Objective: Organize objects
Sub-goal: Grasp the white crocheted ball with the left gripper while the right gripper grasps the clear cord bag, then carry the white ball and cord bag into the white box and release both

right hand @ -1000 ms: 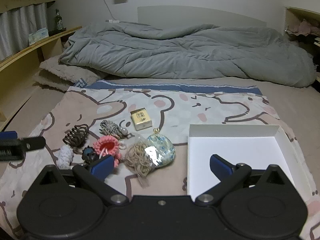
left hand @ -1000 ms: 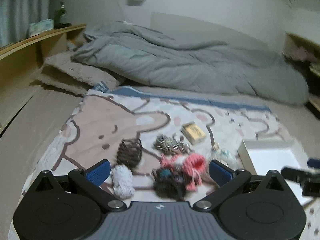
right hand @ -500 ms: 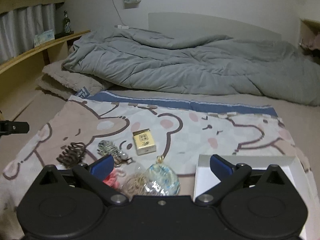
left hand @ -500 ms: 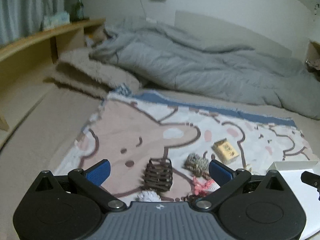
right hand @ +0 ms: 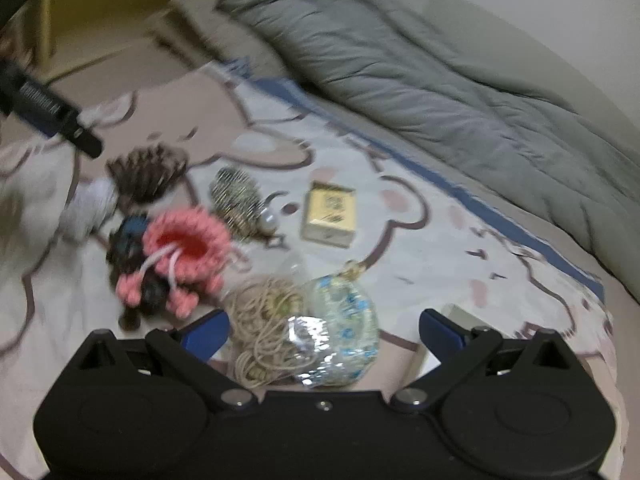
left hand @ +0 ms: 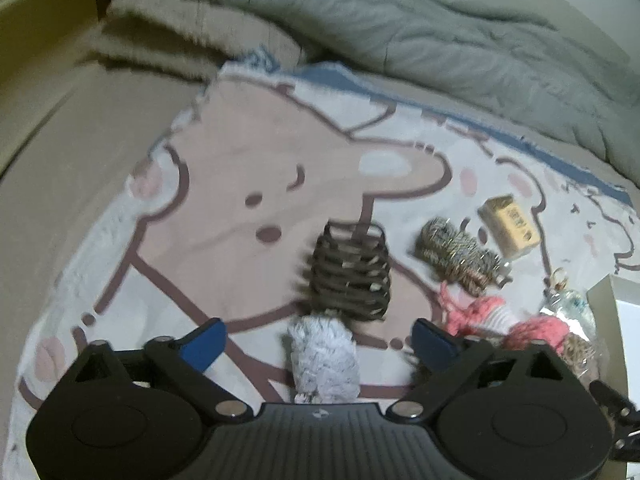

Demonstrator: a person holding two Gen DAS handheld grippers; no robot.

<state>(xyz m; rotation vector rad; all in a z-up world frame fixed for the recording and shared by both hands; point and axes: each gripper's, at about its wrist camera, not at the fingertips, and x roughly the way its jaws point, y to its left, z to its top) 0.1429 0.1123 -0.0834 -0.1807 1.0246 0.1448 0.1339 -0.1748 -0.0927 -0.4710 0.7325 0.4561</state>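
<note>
Small items lie on a cartoon blanket (left hand: 248, 152). My left gripper (left hand: 318, 338) is open, its jaws either side of a white fluffy scrunchie (left hand: 322, 356), with a dark brown hair claw (left hand: 350, 276) just beyond. My right gripper (right hand: 324, 326) is open over a clear bag of beige cord (right hand: 268, 320) and a blue patterned pouch (right hand: 346, 320). A pink crocheted scrunchie (right hand: 184, 244), a striped hair clip (right hand: 240, 200) and a small yellow box (right hand: 330, 214) lie further off. The white box corner (left hand: 616, 312) shows at the right.
A grey duvet (right hand: 420, 64) is heaped along the back of the bed. A beige fleece pillow (left hand: 180, 36) and a wooden shelf (left hand: 36, 12) stand at the left. The left gripper's finger (right hand: 44, 100) crosses the right wrist view's left side.
Both grippers have tipped down and moved closer to the pile of items. The left one now straddles the white scrunchie; the right one hovers over the cord bag and pouch.
</note>
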